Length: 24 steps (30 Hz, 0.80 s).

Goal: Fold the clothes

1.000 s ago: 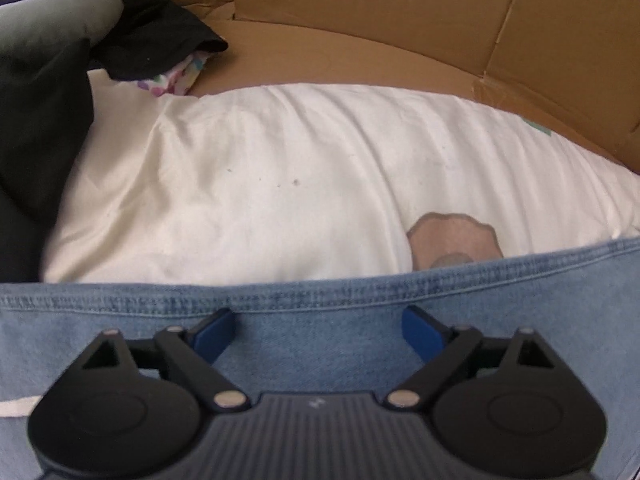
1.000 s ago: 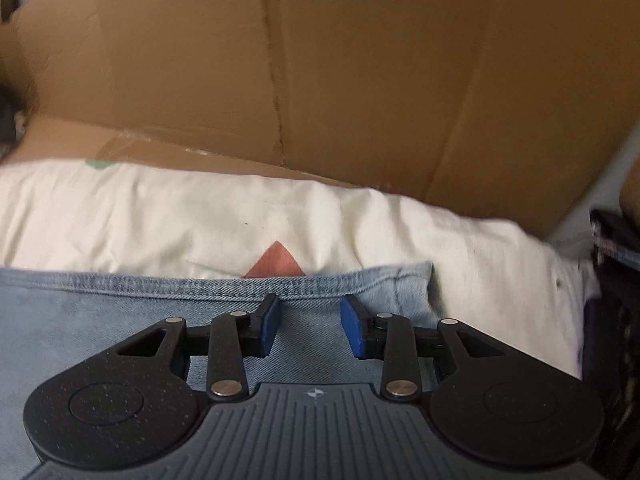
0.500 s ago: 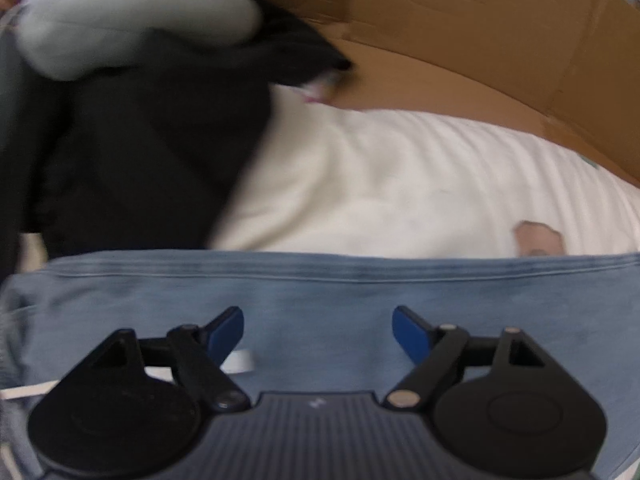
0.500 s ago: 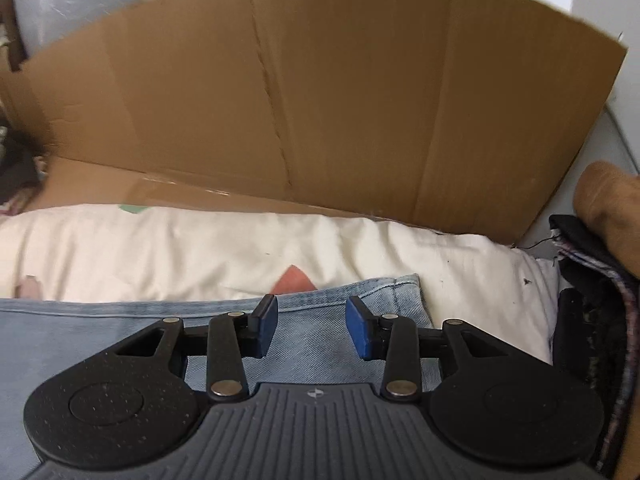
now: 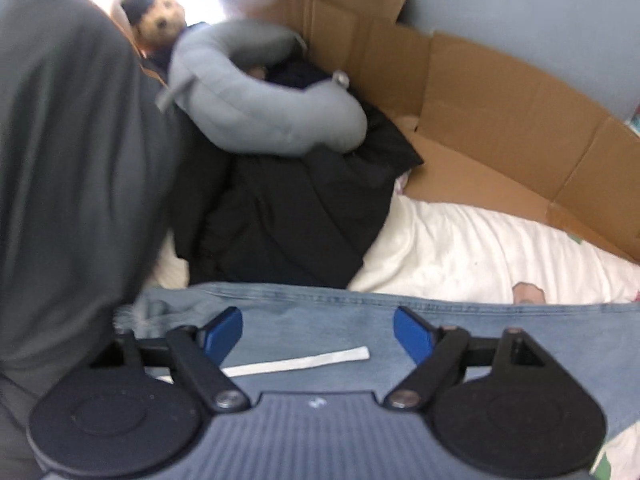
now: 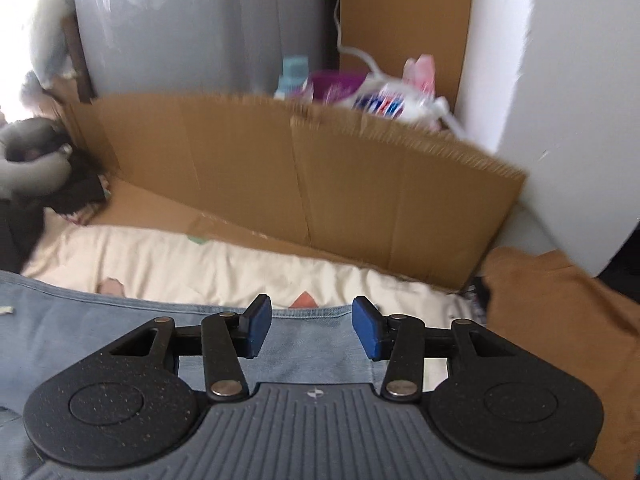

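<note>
Light blue jeans [image 5: 320, 332] lie flat on a cream bedsheet [image 5: 480, 248], their stitched edge running across both views. A white paper strip [image 5: 296, 362] lies on the denim. My left gripper [image 5: 318, 334] is open and empty above the jeans, near their left end. My right gripper [image 6: 312, 330] is open and empty above the jeans' right end [image 6: 316, 344], fingers apart over the corner.
A black garment pile [image 5: 288, 216] with a grey neck pillow [image 5: 260, 112] and a teddy bear [image 5: 160, 20] lies to the left. A cardboard wall [image 6: 300, 176] stands behind the bed. An orange-brown cloth [image 6: 552, 300] lies at the right. Dark grey fabric [image 5: 72, 180] hangs close at left.
Both grippers have pulled back and tilted up, showing more of the room. The right gripper's fingers have opened wider. The left gripper has shifted left along the jeans.
</note>
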Each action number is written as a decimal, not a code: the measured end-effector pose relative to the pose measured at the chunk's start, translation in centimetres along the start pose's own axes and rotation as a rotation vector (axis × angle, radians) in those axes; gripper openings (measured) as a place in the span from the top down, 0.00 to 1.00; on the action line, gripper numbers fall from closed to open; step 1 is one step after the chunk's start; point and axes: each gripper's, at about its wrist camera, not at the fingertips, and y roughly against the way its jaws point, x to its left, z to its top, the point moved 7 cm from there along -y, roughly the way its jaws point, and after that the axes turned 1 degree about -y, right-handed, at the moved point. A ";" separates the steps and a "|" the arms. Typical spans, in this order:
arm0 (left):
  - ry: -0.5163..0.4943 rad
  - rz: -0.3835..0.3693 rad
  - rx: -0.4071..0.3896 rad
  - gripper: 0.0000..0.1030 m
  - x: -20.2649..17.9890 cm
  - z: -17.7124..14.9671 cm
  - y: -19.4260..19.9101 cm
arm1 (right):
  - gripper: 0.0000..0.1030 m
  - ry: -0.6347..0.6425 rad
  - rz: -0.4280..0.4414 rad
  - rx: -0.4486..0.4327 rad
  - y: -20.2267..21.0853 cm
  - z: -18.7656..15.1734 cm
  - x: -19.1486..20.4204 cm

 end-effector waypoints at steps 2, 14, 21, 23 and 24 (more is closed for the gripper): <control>-0.016 -0.004 -0.007 0.17 1.0 0.1 2.3 | 0.49 0.002 0.021 -0.013 3.1 0.8 -0.4; 0.071 0.002 -0.032 0.16 8.7 -4.9 16.4 | 0.37 -0.068 0.045 -0.128 19.2 3.2 -3.5; 0.206 -0.013 -0.041 0.14 14.4 -8.7 24.6 | 0.35 -0.070 0.066 -0.171 25.6 4.7 -4.1; 0.215 -0.021 -0.070 0.11 15.6 -9.1 26.5 | 0.35 -0.084 0.067 -0.182 27.2 5.3 -4.1; 0.224 -0.025 -0.082 0.11 16.3 -9.4 27.3 | 0.35 -0.097 0.070 -0.188 28.0 5.6 -4.1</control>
